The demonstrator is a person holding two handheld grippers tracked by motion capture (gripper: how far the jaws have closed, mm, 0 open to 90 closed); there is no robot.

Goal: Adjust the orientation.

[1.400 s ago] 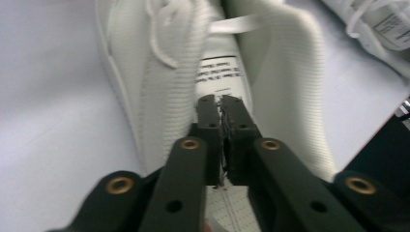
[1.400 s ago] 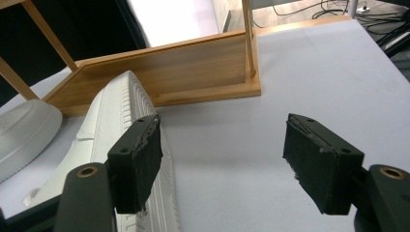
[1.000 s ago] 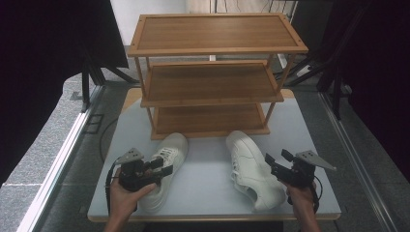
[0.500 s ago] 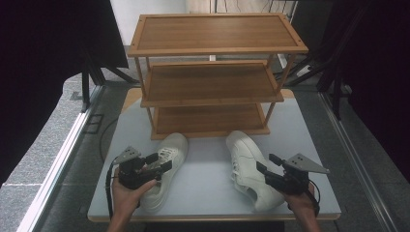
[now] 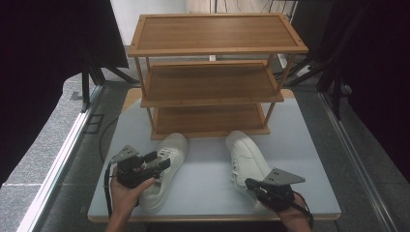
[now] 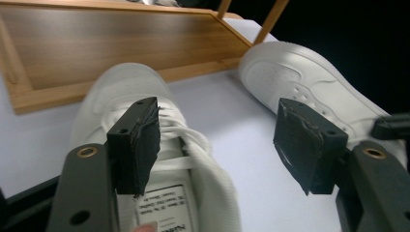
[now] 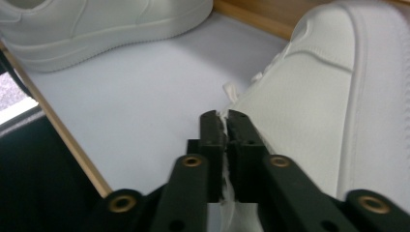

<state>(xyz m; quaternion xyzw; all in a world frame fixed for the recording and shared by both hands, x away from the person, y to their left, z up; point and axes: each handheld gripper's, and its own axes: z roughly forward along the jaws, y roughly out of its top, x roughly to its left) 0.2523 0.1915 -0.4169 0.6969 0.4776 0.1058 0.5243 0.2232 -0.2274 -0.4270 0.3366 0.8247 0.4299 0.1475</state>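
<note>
White sneakers lie in front of the wooden rack (image 5: 212, 87). Since a second ago the right gripper (image 7: 226, 140) has slid inward to the right shoe (image 5: 247, 162), its jaws just closing, now pinching that shoe's collar edge. The left gripper (image 6: 217, 145) hangs spread wide over the left shoe (image 6: 145, 145), one pad above its laces.

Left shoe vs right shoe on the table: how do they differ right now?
The left shoe lies ungripped: the left gripper hovers over its opening, jaws wide. The right shoe is pinched at its collar edge by the right gripper, jaws just closed on it. The toes angle towards each other. Both are white lace-ups, toes towards the wooden rack.
</note>
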